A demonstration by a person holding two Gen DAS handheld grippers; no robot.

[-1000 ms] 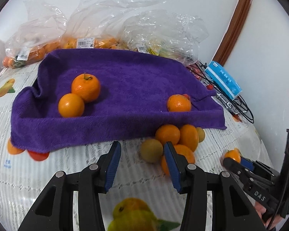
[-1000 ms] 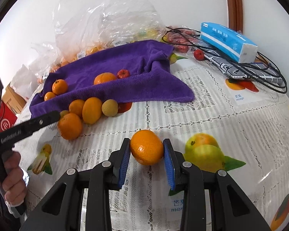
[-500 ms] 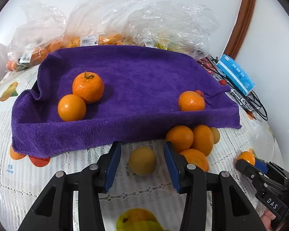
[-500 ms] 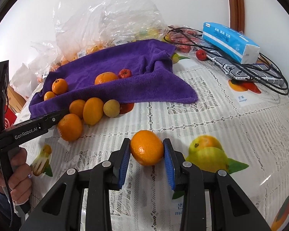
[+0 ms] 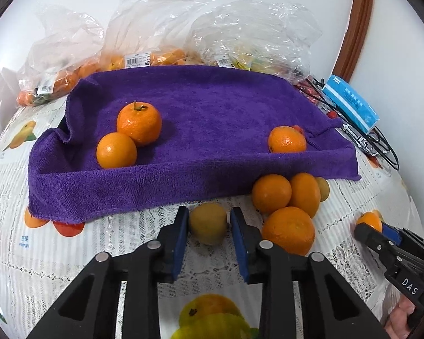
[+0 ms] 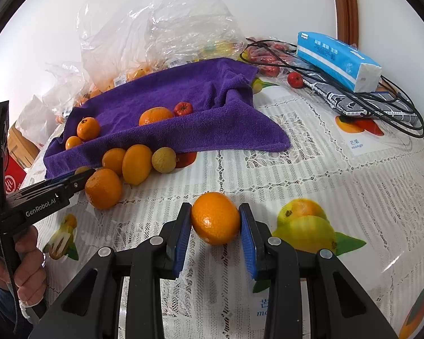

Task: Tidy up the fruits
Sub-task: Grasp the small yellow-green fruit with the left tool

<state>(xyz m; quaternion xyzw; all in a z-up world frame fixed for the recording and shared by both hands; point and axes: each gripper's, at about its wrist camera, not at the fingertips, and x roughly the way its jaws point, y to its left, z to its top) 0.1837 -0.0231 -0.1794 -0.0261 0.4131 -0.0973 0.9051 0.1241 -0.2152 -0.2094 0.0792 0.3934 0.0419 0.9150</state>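
Clear plastic bags [image 5: 161, 56] w/ oranges; left tool [image 5: 209, 223] clamped on yellowish fruit [image 5: 208, 222], right tool [image 6: 215, 221] on orange [image 6: 215, 218].

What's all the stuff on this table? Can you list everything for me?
Purple terry towel: one, purple, mid-table.
Round oranges on towel: three, orange; two left, one right.
Loose oranges: three, orange, by towel's front edge.
Yellow-brown round fruits: two; one beside loose oranges, one gripped.
Blue tissue pack: one, far right.
Small red fruits: two; one on towel, one near tissue pack.
Clear plastic bags: several, behind towel.
White lace tablecloth: one, fruit prints.
Left gripper: black, just closed on yellow-brown fruit.
Right gripper: black, shut on another orange.
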